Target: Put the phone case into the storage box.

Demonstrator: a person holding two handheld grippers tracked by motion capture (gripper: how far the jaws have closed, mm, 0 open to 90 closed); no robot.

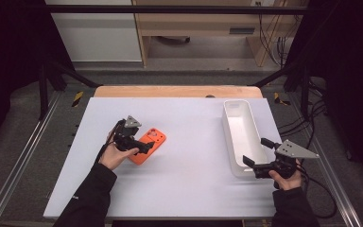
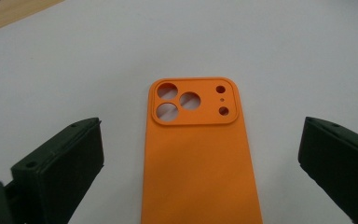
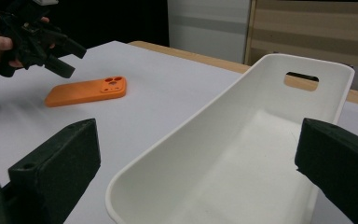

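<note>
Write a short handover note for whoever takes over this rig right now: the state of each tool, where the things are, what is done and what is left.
Left tool: open, jaws either side of the orange phone case, not gripping it.
Right tool: open, holding nothing, at the near end of the white bin.
The case lies flat on the white table, camera holes up. The bin holds nothing.
Done: nothing moved yet.
Left: probably grip the case, lift it and place it in the bin.

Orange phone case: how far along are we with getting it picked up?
Nothing looks finished. The orange phone case lies flat on the white table, camera cutouts up. In hand: the left claw is open, its jaws on either side of the case without touching it. The right claw is open at the near end of the white bin, which is empty. Left, likely: closing on the case and lifting it.
</note>
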